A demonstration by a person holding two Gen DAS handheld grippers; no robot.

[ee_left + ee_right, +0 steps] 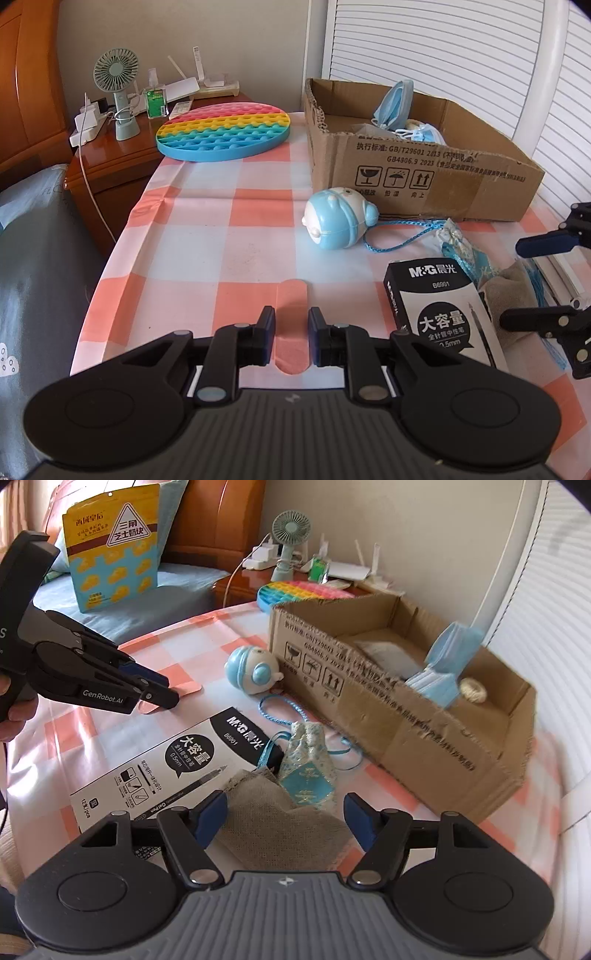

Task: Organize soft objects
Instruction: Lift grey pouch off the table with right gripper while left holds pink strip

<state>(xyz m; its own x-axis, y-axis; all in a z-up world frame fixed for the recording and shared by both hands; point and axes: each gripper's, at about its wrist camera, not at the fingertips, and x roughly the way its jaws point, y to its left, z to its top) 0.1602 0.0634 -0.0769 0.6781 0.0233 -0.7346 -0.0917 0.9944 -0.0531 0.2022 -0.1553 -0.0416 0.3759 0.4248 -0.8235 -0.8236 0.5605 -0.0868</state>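
Cardboard box [424, 738] with blue masks [448, 664]

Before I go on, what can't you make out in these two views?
- Cardboard box floor: left wrist view, near wall hides it.
- Grey cloth: right wrist view, near end hidden under the right gripper.
- Pen box: small print unreadable in both views.
- Round object beside the masks: blurred.

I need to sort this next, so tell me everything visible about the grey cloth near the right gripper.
The grey cloth looks like coarse woven fabric with a frayed edge. It lies crumpled on the checked tablecloth, between the open fingers of the right gripper, ungripped. It overlaps the pen box and touches the blue patterned pouch.
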